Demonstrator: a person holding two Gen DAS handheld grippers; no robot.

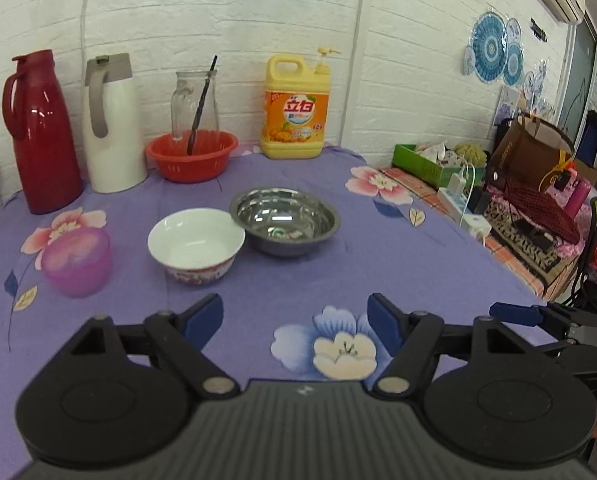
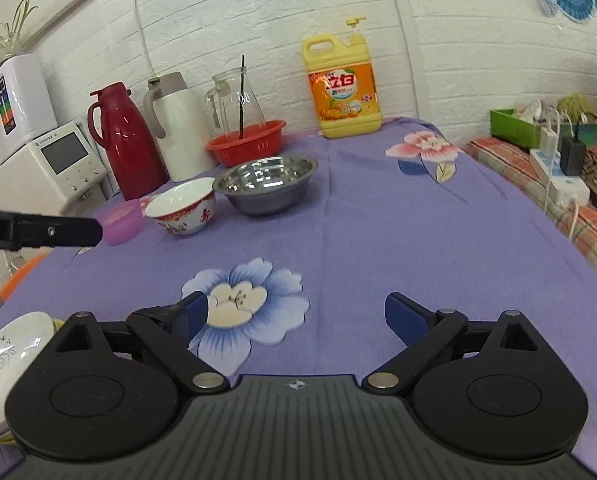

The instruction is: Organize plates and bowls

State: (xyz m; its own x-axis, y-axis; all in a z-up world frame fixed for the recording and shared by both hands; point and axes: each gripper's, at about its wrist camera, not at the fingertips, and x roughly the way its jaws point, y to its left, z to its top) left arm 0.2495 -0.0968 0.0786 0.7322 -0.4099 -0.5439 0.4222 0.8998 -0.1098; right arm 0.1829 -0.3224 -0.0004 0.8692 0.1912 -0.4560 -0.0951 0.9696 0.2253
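A white bowl with a red pattern [image 1: 196, 245] [image 2: 183, 209] stands mid-table on the purple cloth, beside a steel bowl [image 1: 285, 220] [image 2: 267, 186]. A small pink bowl [image 1: 77, 260] [image 2: 122, 222] sits to their left. A white floral plate [image 2: 6, 364] lies at the table's near left corner, partly hidden by the gripper body. My left gripper [image 1: 296, 320] hangs open over the cloth, short of the bowls, with nothing between its pads. My right gripper [image 2: 296, 314] is open too, above the blue flower print. One left finger [image 2: 58, 232] reaches in from the left in the right wrist view.
Along the back wall stand a red flask [image 1: 38, 132], a white flask [image 1: 112, 124], a red basket [image 1: 192, 154] holding a glass jug, and a yellow detergent bottle [image 1: 295, 108]. A cluttered bench with a power strip [image 1: 464, 204] lies to the right. White appliances [image 2: 46, 168] stand left.
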